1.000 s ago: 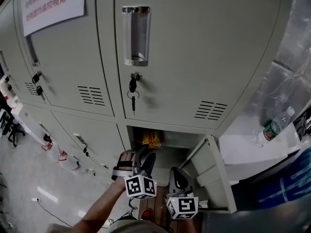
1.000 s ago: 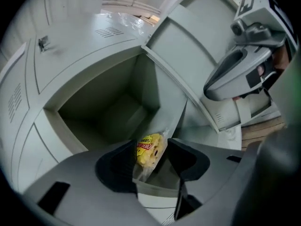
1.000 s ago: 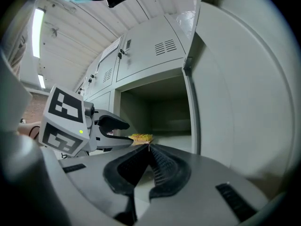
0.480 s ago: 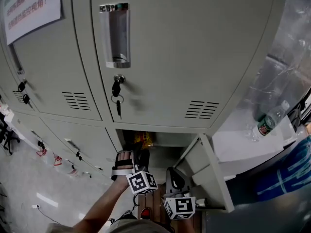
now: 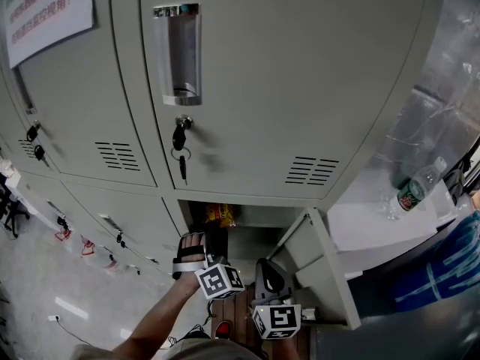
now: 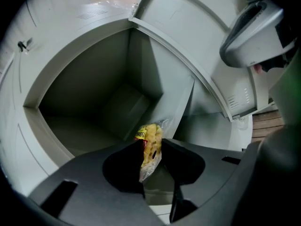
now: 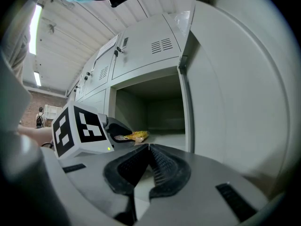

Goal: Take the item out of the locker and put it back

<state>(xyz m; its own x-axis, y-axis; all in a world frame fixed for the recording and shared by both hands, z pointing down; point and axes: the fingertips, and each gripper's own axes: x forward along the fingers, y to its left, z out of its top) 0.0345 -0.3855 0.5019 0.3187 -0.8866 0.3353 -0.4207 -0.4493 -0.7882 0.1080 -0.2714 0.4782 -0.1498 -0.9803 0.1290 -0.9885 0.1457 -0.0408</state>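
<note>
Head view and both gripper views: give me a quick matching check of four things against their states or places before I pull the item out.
Things:
1. snack bag
2. right gripper
3. locker door
4. water bottle

States or places:
A. on the white ledge at the head view's right
B. pinched in the left gripper
C. swung open
D. jaws together, empty

Pairs: 1-B, 2-D, 3-C, 4-A.

The left gripper's jaws have just been closing, with the snack bag between them.

left gripper point(image 5: 216, 238) reaching into the open bottom locker point(image 5: 259, 217), jaws just closing on the yellow snack bag point(image 5: 222, 214), right gripper point(image 5: 267, 270) hanging beside the swung-open door point(image 5: 330, 272), keys point(image 5: 182, 152) dangling above, water bottle point(image 5: 409, 193) sitting off right
</note>
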